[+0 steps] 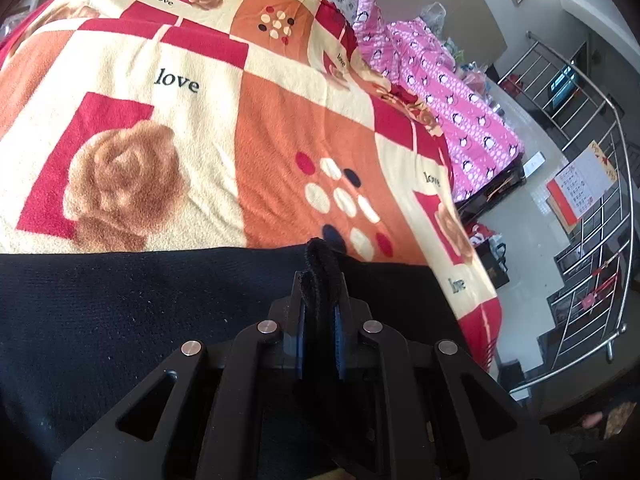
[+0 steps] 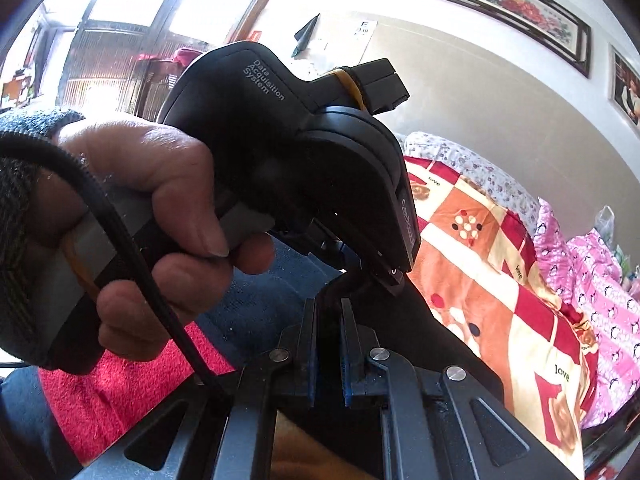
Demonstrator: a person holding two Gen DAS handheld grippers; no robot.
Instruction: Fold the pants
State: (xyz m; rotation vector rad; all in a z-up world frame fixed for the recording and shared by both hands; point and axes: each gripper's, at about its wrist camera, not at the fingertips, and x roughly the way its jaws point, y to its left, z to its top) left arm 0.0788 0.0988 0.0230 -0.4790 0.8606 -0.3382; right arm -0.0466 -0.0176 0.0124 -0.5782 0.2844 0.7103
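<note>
The black pants [image 1: 120, 312] lie across the near part of a bed covered by a red, orange and cream blanket [image 1: 192, 128]. My left gripper [image 1: 321, 280] is shut on a bunched edge of the pants, which sticks up between its jaws. In the right wrist view my right gripper [image 2: 329, 312] is shut on a fold of the black pants [image 2: 424, 332] too. The left gripper's body [image 2: 288, 160], held in a hand [image 2: 160, 208], is right in front of it and hides much of the cloth.
A pink penguin-print quilt [image 1: 452, 92] lies on the bed's far right. The bed edge drops to a tiled floor [image 1: 532, 208] with a steel stair railing [image 1: 600, 200]. A red towel [image 2: 120, 392] lies below the hand. Framed pictures [image 2: 516, 4] hang on the wall.
</note>
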